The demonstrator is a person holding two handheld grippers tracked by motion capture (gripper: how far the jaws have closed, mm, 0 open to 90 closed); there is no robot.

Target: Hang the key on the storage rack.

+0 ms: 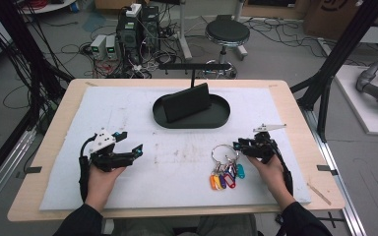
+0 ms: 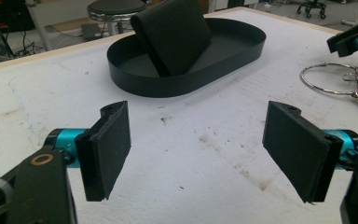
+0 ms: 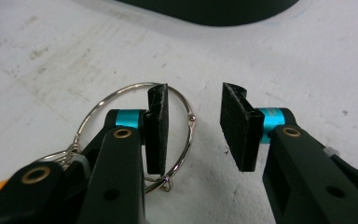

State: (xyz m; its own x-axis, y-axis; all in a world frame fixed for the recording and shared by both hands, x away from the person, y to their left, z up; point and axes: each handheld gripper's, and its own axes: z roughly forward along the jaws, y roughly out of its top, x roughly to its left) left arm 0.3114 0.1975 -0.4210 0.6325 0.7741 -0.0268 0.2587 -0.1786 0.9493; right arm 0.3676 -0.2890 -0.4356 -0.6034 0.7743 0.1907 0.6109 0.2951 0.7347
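Key ring (image 1: 224, 153) on white mat, right tool (image 3: 193, 126) agape over it

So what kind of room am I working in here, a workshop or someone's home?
Most likely a lab or robotics workspace, not a home: cables sprawl over the floor around stacked electronics boxes, a black frame flanks the table, and a stool stands behind it.
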